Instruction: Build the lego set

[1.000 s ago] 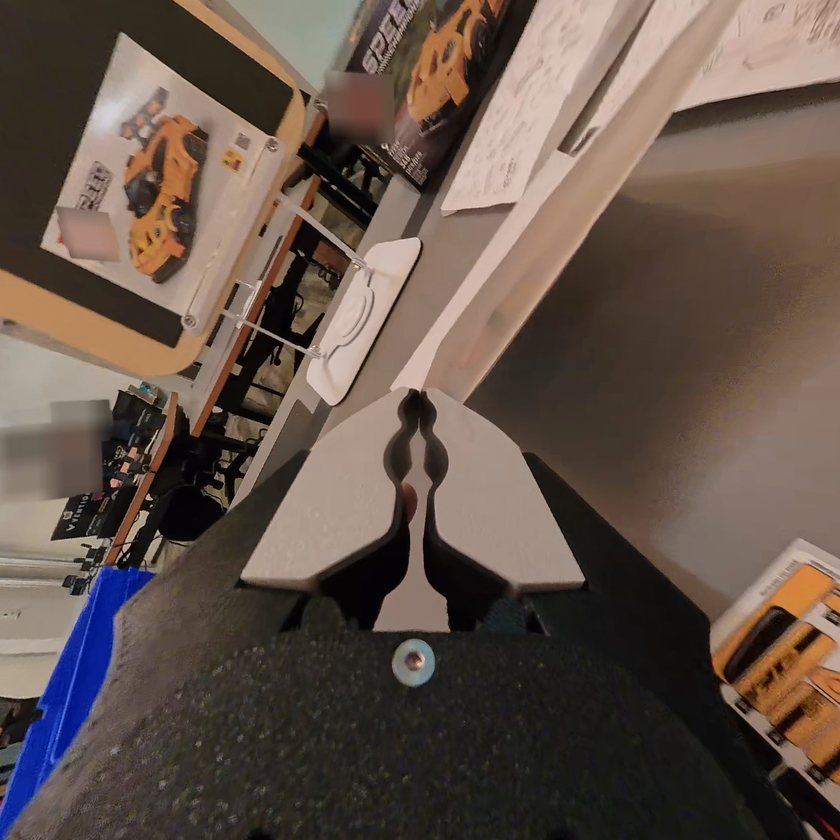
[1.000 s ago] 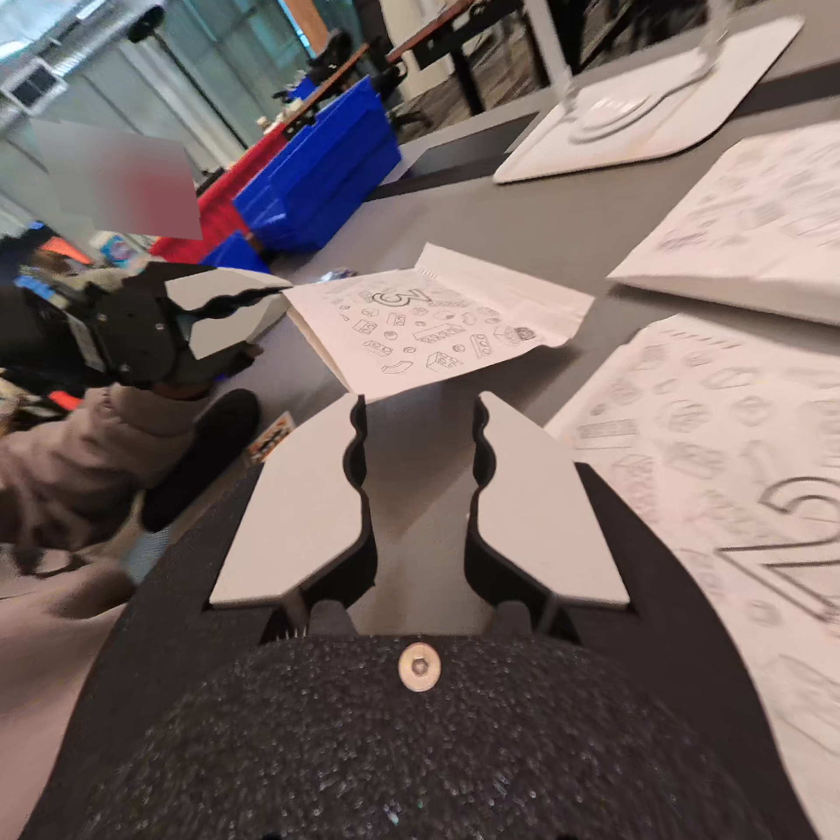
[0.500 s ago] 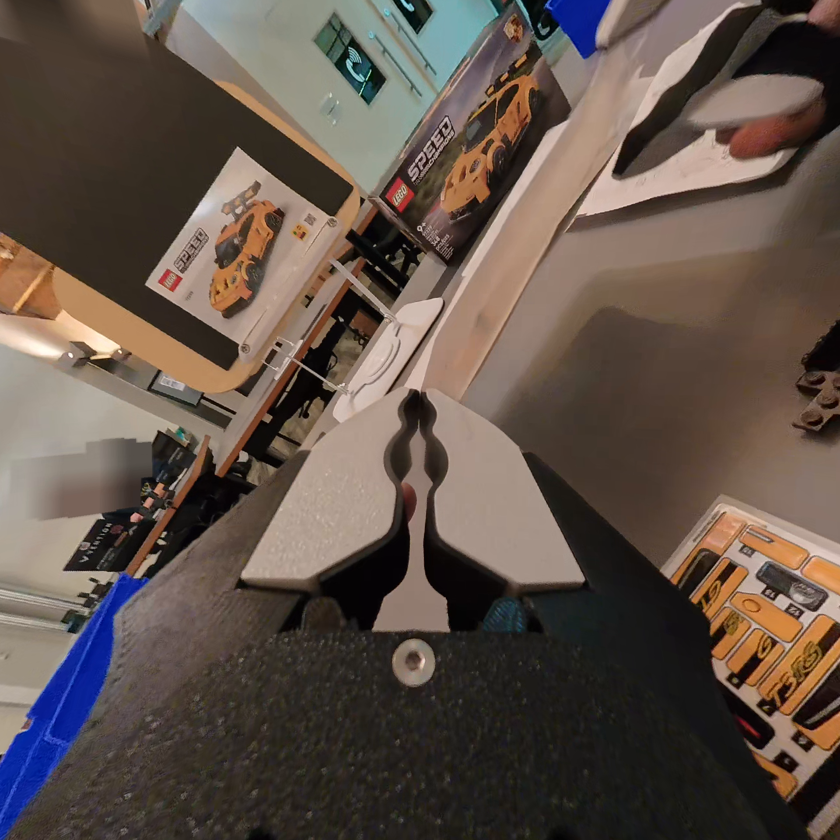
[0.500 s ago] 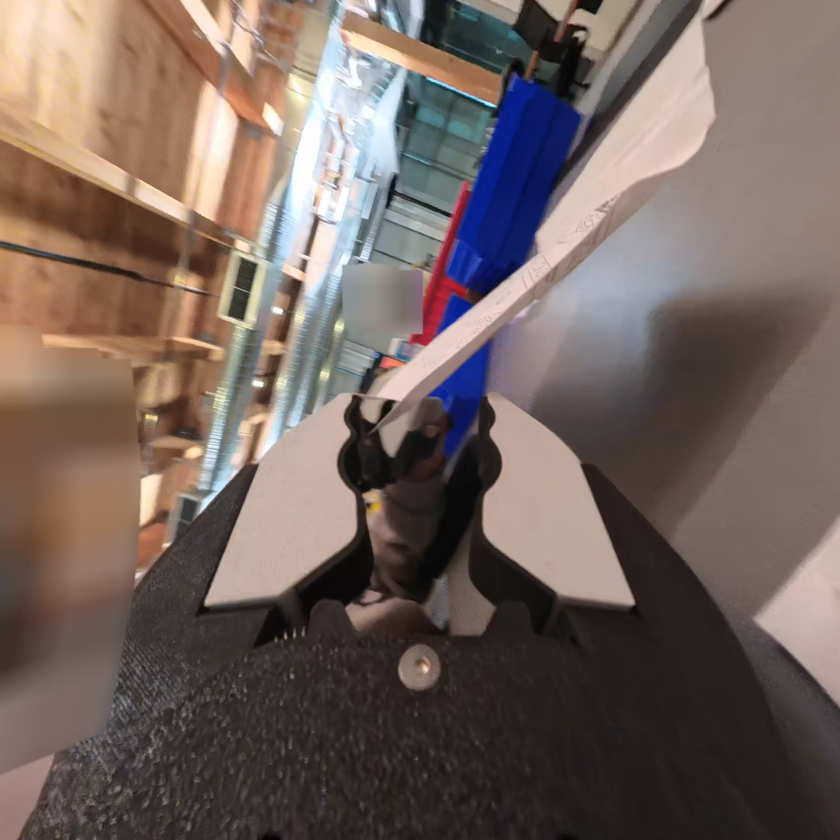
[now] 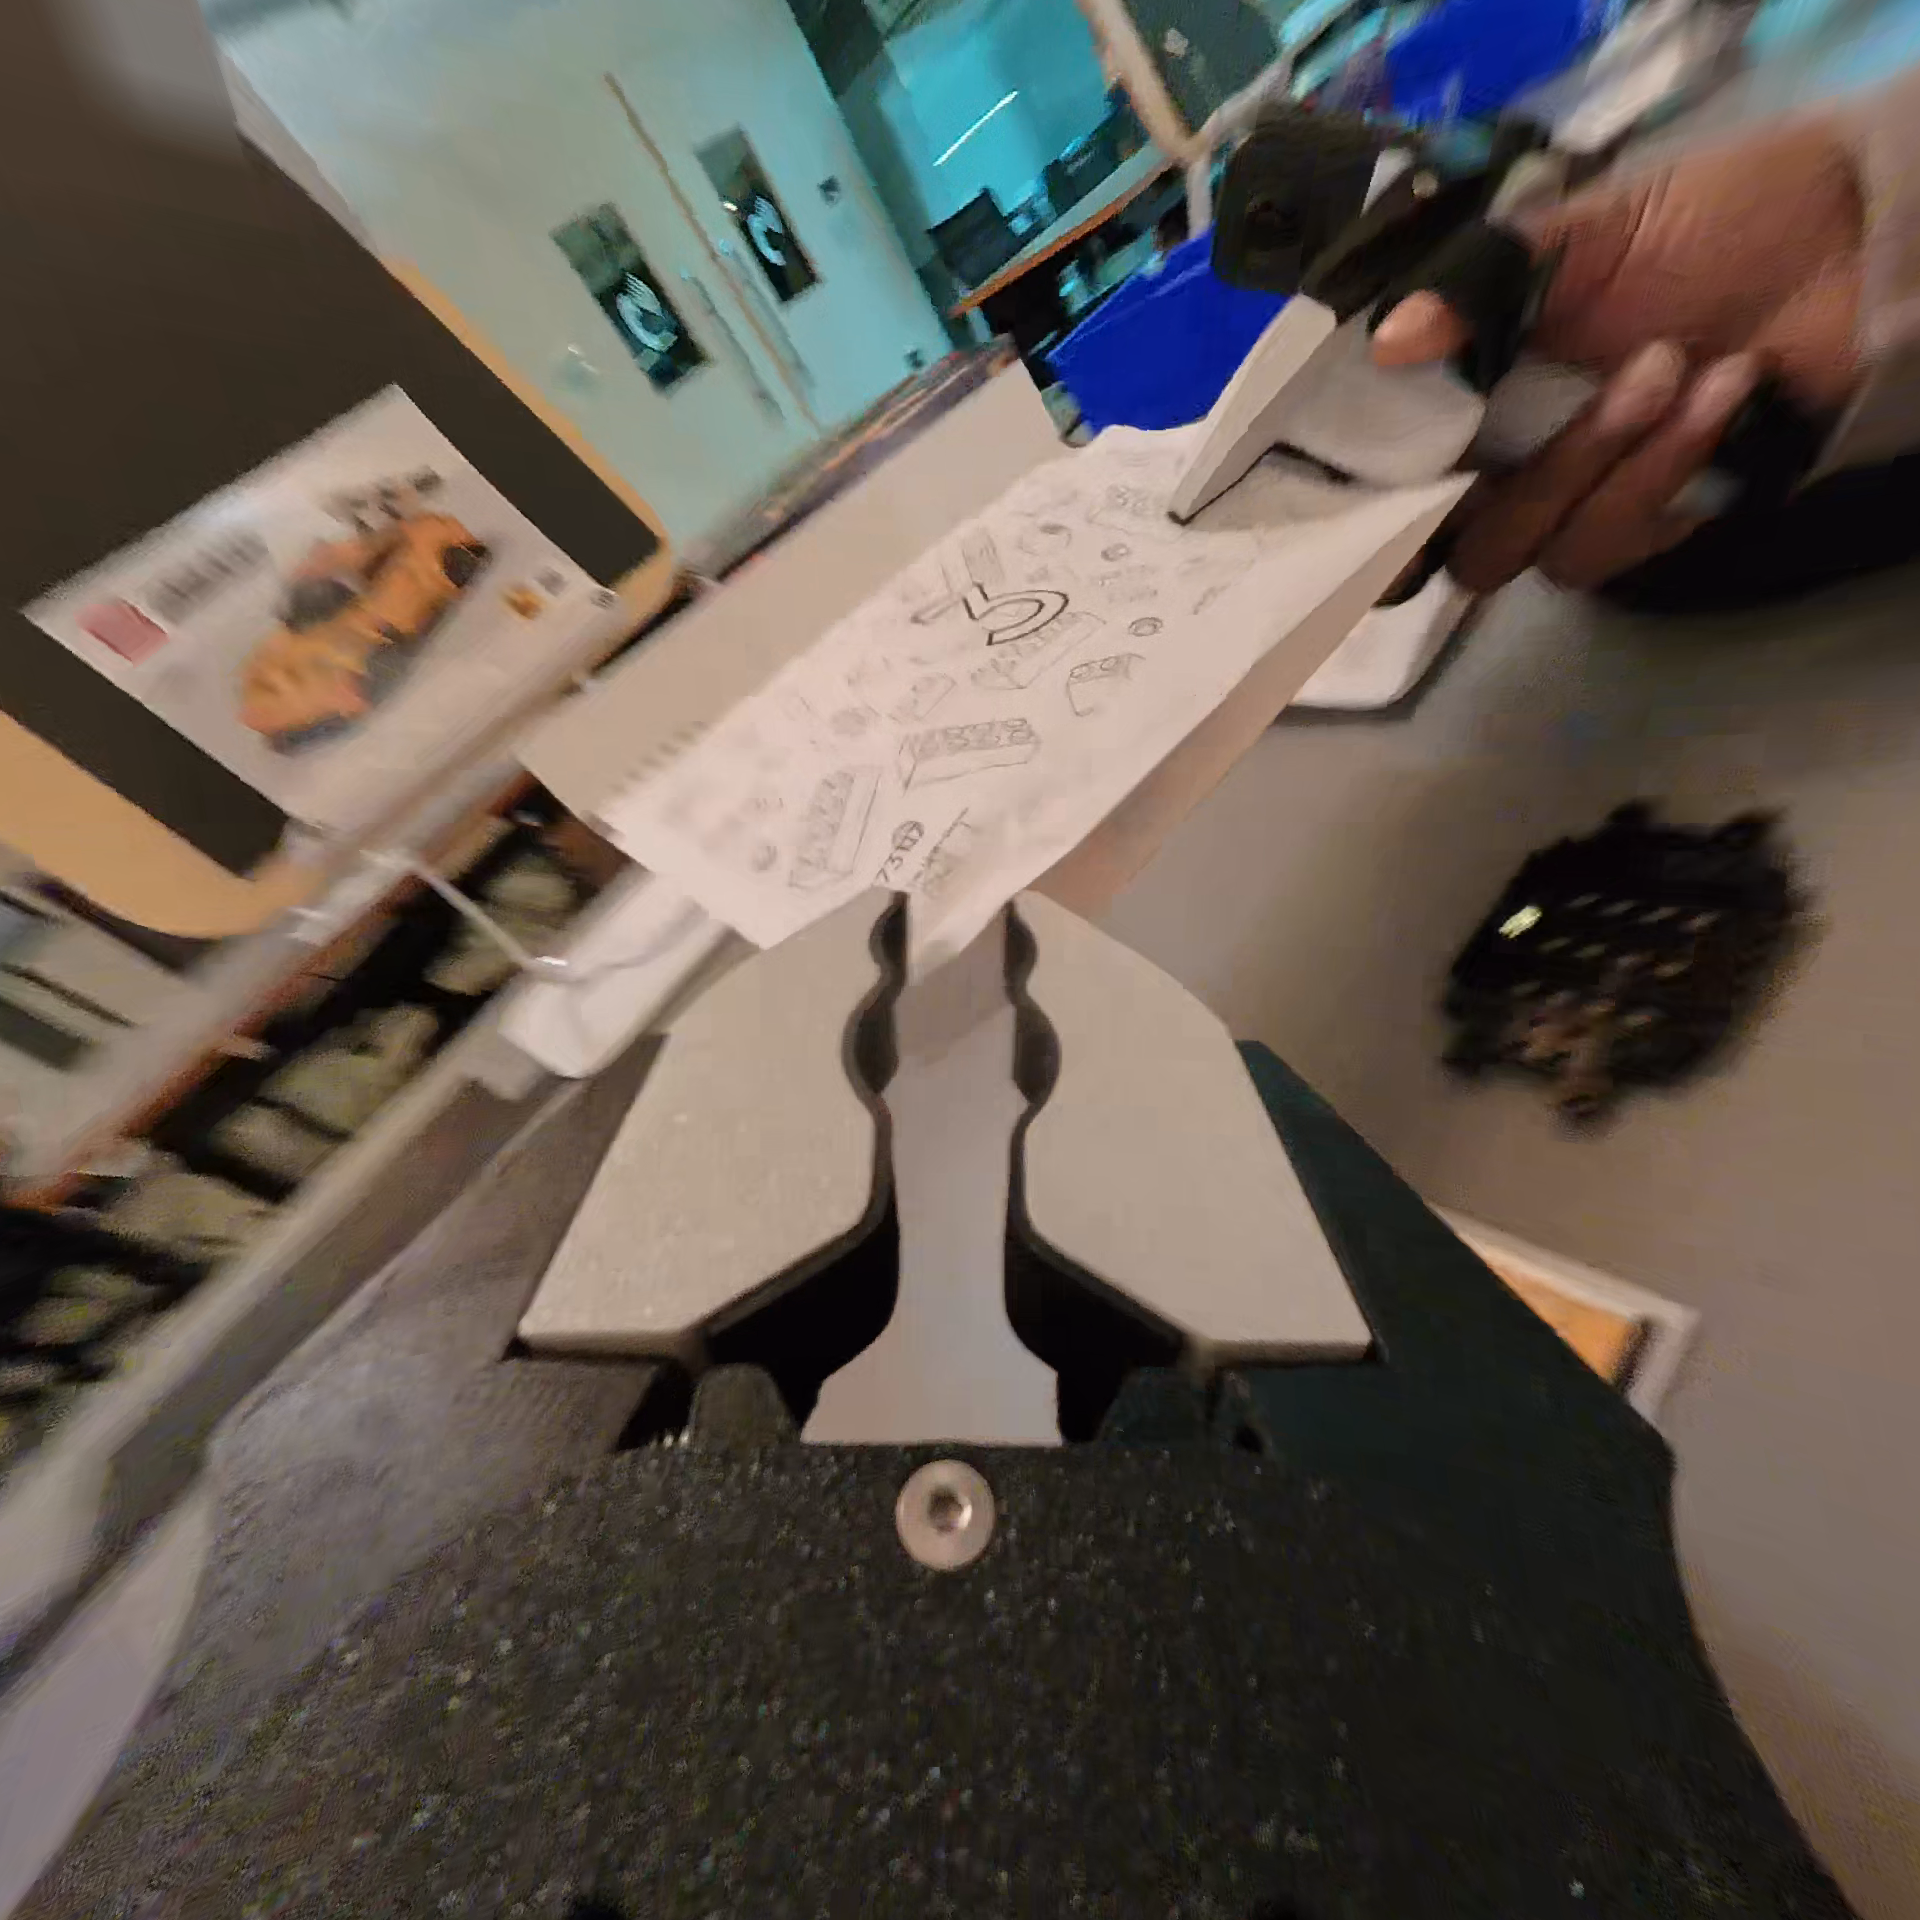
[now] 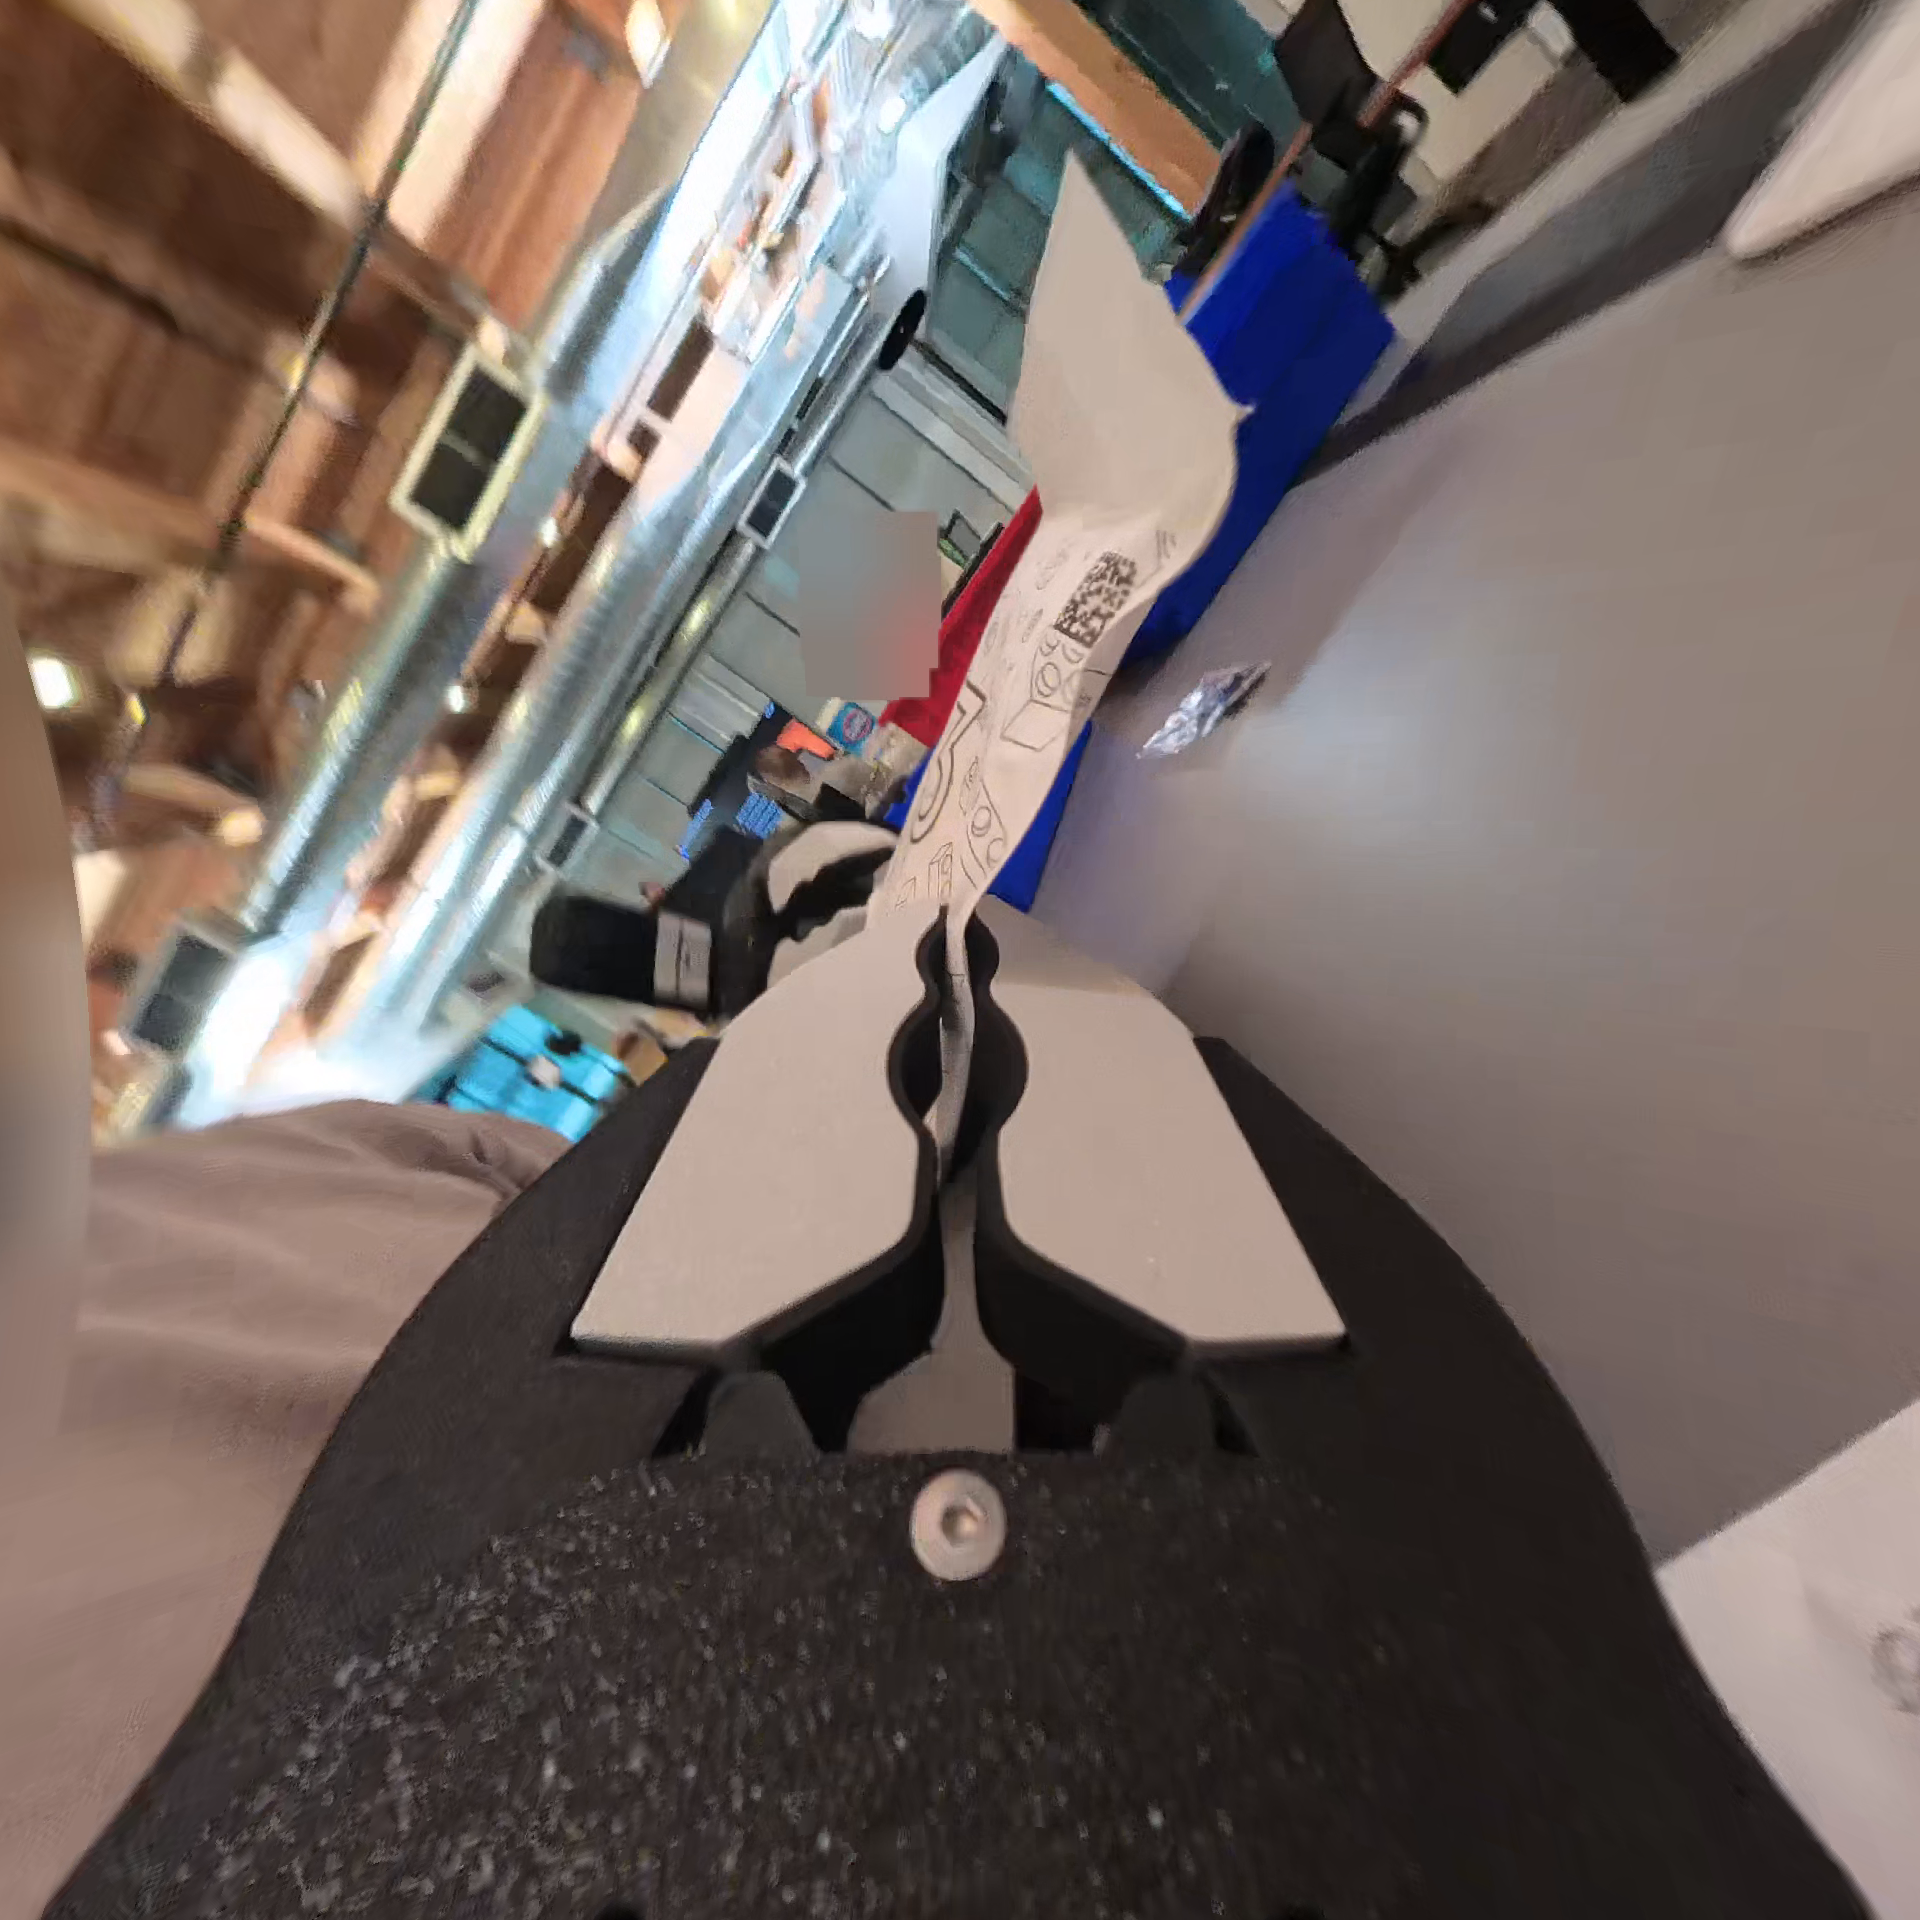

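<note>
between both grippers, white paper bag (image 5: 966, 696) above grey table (image 5: 1558, 1174)

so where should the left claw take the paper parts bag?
Probably the free near end of the paper parts bag, just ahead of the left claw. The right claw already pinches the far end, so the bag hangs clear of the table. Come straight ahead, one finger above the sheet and one below; the left claw is open.
</note>
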Demonstrator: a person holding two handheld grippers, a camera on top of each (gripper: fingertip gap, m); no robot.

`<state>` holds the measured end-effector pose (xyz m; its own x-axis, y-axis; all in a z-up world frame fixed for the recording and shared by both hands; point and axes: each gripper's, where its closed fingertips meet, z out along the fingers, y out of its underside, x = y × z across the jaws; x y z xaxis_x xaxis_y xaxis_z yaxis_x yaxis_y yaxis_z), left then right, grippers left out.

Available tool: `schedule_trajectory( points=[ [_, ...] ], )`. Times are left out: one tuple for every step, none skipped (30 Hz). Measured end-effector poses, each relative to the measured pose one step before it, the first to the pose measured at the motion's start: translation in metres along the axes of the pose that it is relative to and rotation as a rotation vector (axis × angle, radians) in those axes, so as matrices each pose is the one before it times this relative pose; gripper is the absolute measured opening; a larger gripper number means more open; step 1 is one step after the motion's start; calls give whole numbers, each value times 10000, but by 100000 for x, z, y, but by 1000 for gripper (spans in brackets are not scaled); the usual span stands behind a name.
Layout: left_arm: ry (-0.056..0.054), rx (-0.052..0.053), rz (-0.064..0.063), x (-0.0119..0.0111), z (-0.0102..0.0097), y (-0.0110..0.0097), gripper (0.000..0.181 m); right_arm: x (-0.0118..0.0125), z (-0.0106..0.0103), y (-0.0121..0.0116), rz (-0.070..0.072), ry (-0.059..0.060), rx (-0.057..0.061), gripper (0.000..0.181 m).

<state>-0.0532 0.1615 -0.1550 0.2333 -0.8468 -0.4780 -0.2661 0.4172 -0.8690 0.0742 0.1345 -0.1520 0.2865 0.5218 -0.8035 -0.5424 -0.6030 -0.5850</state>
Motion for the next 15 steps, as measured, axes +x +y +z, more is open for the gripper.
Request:
schedule_trajectory(
  points=[
    [543, 146, -1042, 38, -293, -191, 27, -701, -173, -217, -691, -157, -107, 0],
    [529, 186, -1063, -18, -326, -269, 32, -691, -240, -271, -601, -199, -99, 0],
    [406, 180, -1062, -224, -269, -276, 38, -926, -263, -319, -634, -396, -72, 0],
    [422, 113, -1068, -259, -183, -191, 44, -538, -255, -224, -524, -172, -128, 0],
    [493, 117, -1169, -200, -140, -259, 48, -550, -218, -114, -451, -251, -191, 0],
    [661, 197, -1134, 99, -128, -436, 53, -413, -176, -110, -347, -188, -169, 0],
    [668, 140, -951, 309, -84, -408, 54, -179, -131, -68, -261, -57, -164, 0],
    [570, -4, -673, 421, 27, -204, 56, -264, -86, -77, -209, -116, -141, 0],
    [657, -33, -528, 711, 93, -105, 56, -142, -54, -51, -203, -18, -133, 0],
    [636, -7, -429, 795, 140, -100, 58, -158, -26, 43, -235, -30, -181, 0],
    [710, -14, -412, 917, 119, -62, 58, -206, -48, 33, -242, -76, -175, 0],
    [673, 87, -451, 821, 57, -237, 59, -260, -67, 108, -225, -131, -212, 0],
    [525, 164, -430, 564, -42, -335, 58, -217, -10, 250, -252, -91, -266, 0],
    [125, 91, -371, -50, -14, -205, 59, -302, 110, 209, -197, -136, -191, 0],
    [-173, -90, -174, -427, 112, 164, 57, -425, 256, 56, -20, -255, -54, 0]
  ],
)
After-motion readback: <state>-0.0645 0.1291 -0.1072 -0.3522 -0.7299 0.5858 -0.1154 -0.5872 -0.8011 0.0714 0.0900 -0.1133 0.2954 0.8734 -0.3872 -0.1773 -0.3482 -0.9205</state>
